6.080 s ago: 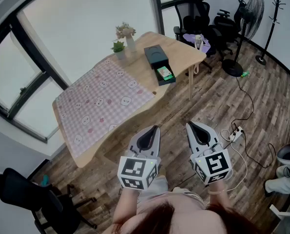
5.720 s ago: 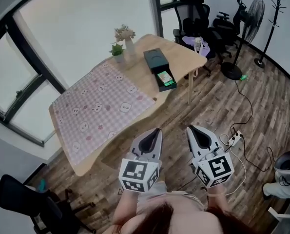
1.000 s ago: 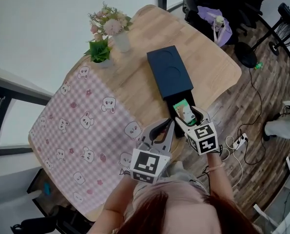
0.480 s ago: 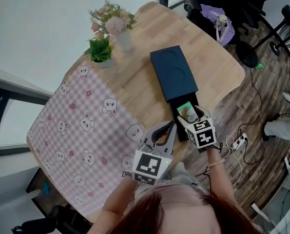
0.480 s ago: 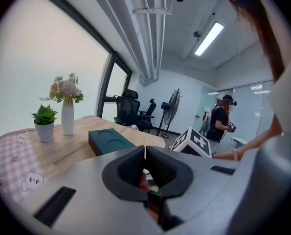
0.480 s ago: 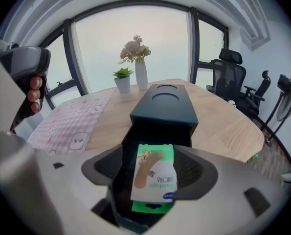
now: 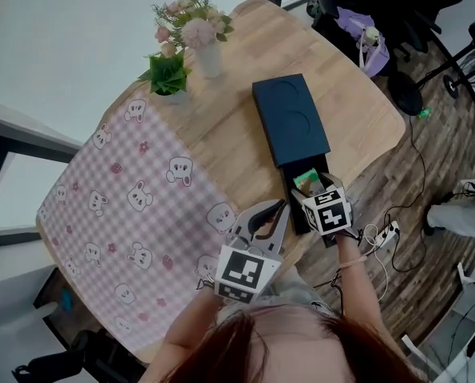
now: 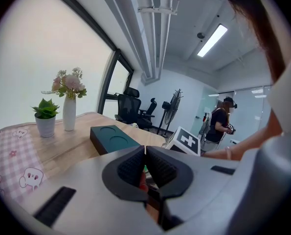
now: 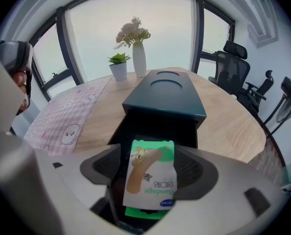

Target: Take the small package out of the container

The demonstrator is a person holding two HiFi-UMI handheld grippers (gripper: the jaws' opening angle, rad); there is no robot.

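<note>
A dark blue container (image 7: 290, 120) lies on the wooden table, its drawer (image 7: 300, 211) pulled out toward me. In the drawer lies the small package (image 9: 151, 177), white and green with a plaster printed on it, also seen in the head view (image 7: 305, 181). My right gripper (image 9: 150, 169) reaches into the drawer with the package between its jaws, which are opening. Gaps show between the pads and the package. My left gripper (image 7: 274, 210) hovers shut just left of the drawer, over the table's front edge; in its own view the jaws (image 8: 145, 166) meet with nothing between them.
A white vase of flowers (image 7: 199, 45) and a small potted plant (image 7: 168, 75) stand at the table's far side. A pink checked cloth (image 7: 133, 214) covers the left half. Office chairs (image 7: 357, 6) and a power strip (image 7: 385, 233) occupy the floor to the right. A person (image 8: 222, 126) stands far off.
I have walked up to the table from across the room. In the last second the right gripper sank further into the open drawer around the package. The left gripper barely moved.
</note>
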